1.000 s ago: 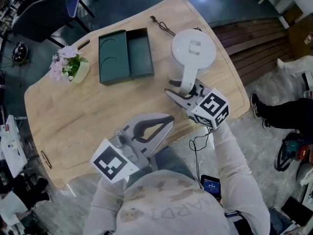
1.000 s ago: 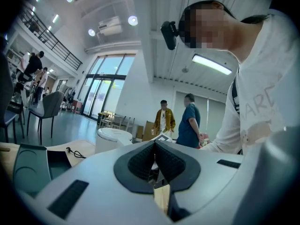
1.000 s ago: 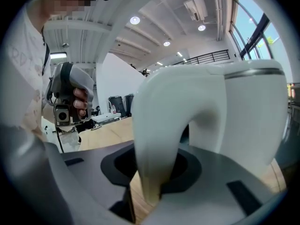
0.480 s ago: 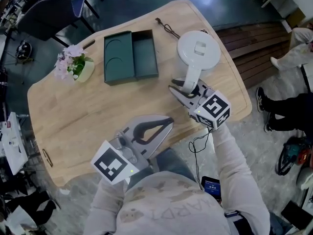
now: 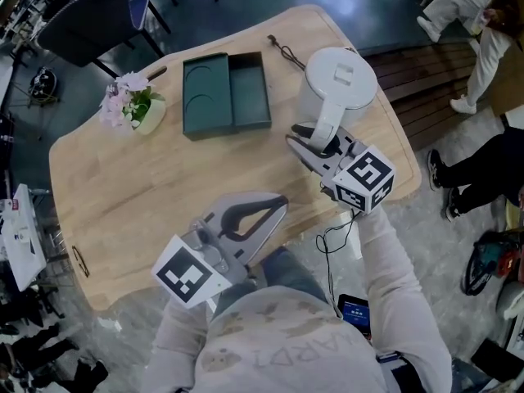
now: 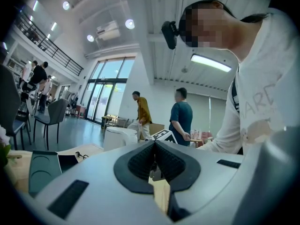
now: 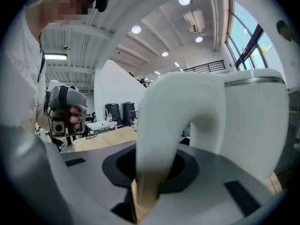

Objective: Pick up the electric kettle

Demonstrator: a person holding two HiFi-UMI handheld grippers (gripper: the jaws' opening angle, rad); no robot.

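The white electric kettle [image 5: 340, 76] is at the table's far right, its curved handle [image 5: 327, 125] pointing toward me. My right gripper [image 5: 315, 142] has that handle [image 7: 159, 125] between its jaws; the pads press on it while the jaws are opening slightly. The kettle's body [image 7: 253, 121] fills the right of the right gripper view. My left gripper [image 5: 274, 205] hovers over the table's near edge, shut with nothing in it; its pads [image 6: 140, 161] meet. The kettle [image 6: 121, 137] shows small beyond them.
A dark green two-part tray [image 5: 225, 92] lies at the table's far middle, a pot of pink flowers [image 5: 131, 105] at the far left, a black cord [image 5: 282, 47] behind the kettle. The wooden table [image 5: 123, 195] ends just right of the kettle. People stand nearby.
My right gripper's jaws closed in on the kettle's handle, and gripper and kettle have risen a little. The left gripper has stayed put.
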